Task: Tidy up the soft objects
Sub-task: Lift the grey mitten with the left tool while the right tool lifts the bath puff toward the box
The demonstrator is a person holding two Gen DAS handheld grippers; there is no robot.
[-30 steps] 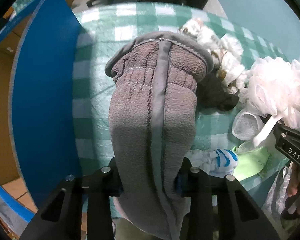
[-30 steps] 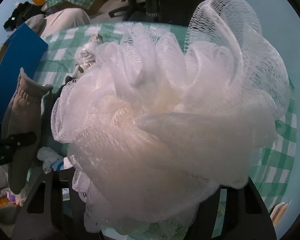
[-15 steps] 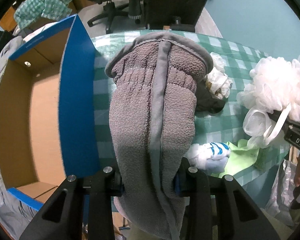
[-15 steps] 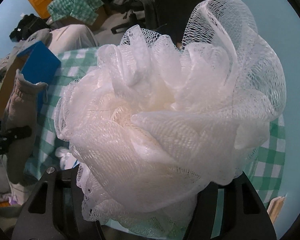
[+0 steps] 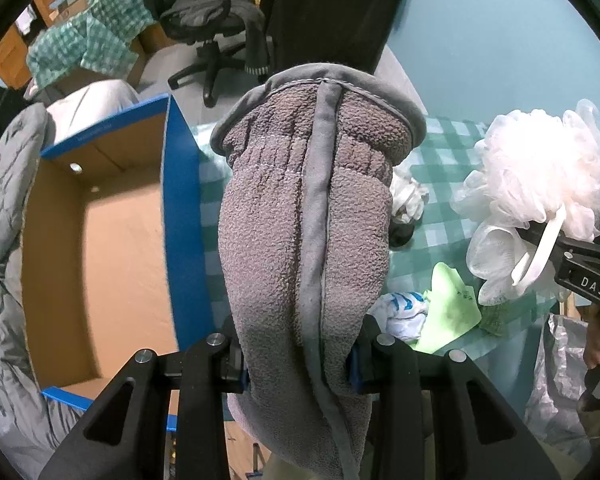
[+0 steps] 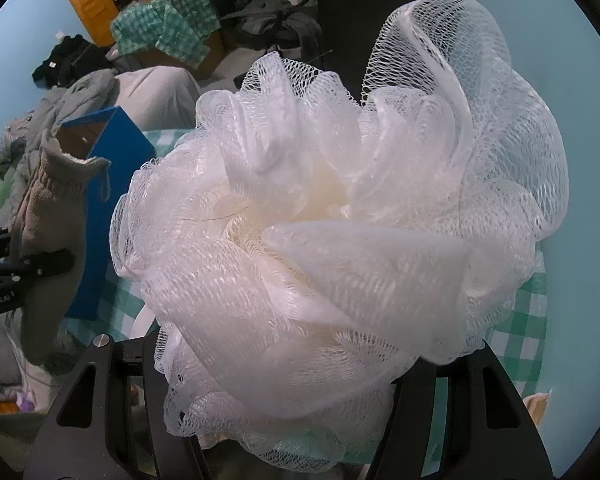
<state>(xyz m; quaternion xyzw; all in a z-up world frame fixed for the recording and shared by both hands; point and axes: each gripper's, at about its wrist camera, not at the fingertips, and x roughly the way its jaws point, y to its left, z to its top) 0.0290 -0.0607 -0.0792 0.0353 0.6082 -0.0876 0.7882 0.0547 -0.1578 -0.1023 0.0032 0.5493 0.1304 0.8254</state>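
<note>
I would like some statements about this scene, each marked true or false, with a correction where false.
1. The left gripper is shut on the grey fleece glove. True.
2. The right gripper holds a green cloth. False: it holds the white mesh bath sponge.
3. The cardboard box has blue edges. True.
4. The tablecloth is plain red. False: it is checked green and white.
5. The light green cloth lies inside the box. False: it lies on the table.
</note>
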